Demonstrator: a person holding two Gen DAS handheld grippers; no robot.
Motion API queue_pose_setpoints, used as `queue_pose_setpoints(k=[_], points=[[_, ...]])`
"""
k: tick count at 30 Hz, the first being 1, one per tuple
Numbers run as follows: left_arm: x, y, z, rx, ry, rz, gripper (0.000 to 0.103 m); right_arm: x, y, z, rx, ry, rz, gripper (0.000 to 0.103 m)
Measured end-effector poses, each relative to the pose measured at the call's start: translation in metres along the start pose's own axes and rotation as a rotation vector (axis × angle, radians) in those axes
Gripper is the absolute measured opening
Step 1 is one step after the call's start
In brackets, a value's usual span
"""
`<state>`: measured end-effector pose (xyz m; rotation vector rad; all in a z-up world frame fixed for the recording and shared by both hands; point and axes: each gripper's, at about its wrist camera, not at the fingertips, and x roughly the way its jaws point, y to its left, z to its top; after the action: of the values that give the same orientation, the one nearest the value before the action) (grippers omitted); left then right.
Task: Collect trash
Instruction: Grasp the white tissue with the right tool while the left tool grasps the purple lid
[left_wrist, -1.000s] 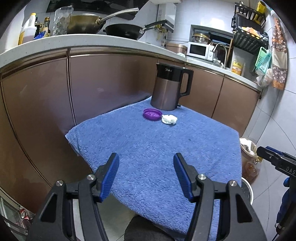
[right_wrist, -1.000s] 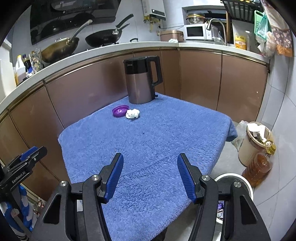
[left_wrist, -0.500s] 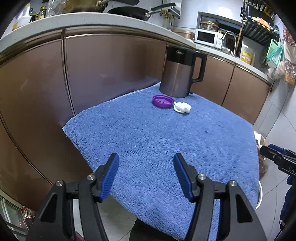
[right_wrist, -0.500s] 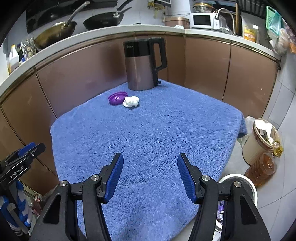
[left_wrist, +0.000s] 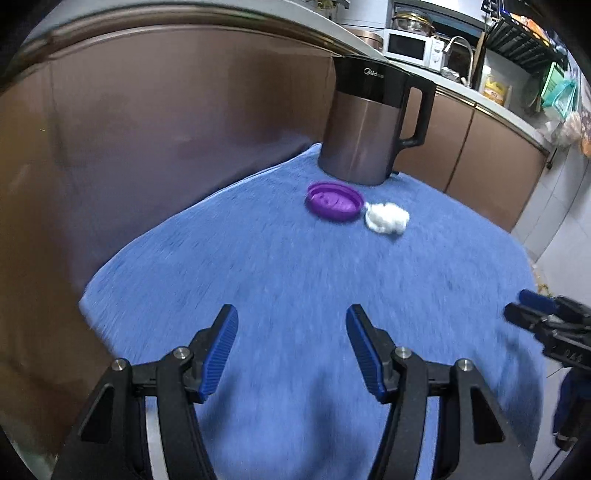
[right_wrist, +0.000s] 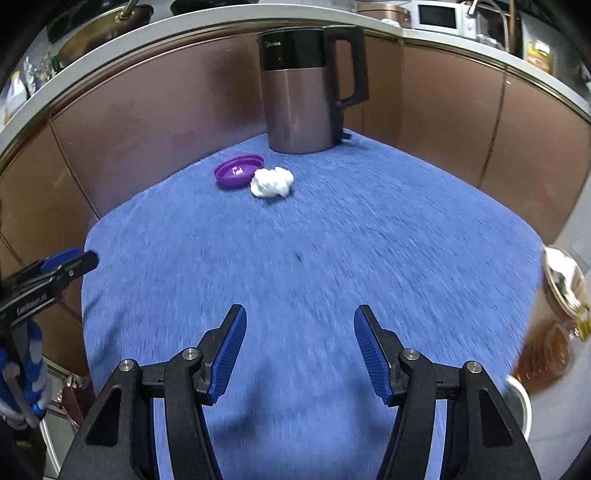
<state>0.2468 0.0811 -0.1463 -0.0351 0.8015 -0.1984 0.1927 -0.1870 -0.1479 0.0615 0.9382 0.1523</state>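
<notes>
The crumpled white tissue (right_wrist: 272, 181) lies at the far end of the bench (right_wrist: 406, 258), on its blue towel, touching or just beside the purple lid (right_wrist: 238, 171) and a little in front of the kettle (right_wrist: 306, 88).

From the right gripper (right_wrist: 297, 347) the tissue sits ahead and slightly left of centre, with bare towel between. From the left gripper (left_wrist: 290, 349) it sits ahead and to the right (left_wrist: 386, 218), with the lid closer to that gripper's line.

Both sets of fingers stand apart and hold nothing.

The wad has no clear long axis, so approach angle matters little. Neither hand looks clearly nearer. The right seems better lined up for the tissue, since the lid lies on the left gripper's side.
</notes>
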Motion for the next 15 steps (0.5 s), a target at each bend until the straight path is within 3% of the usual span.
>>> queue_pose_setpoints(k=[2,9,15], points=[[0.023,0.005,0.022,-0.003,0.024,-0.045,0.059,0.017,-0.002,0.018,0.006,-0.009,0.022,0.060],[0.110,0.003,0.096,-0.013,0.097,-0.068,0.059,0.086,-0.006,0.084,0.021,-0.036,0.068,0.066],[0.167,-0.012,0.123,0.014,0.157,-0.073,0.059,0.137,0.003,0.117,-0.006,-0.026,0.102,0.067]])
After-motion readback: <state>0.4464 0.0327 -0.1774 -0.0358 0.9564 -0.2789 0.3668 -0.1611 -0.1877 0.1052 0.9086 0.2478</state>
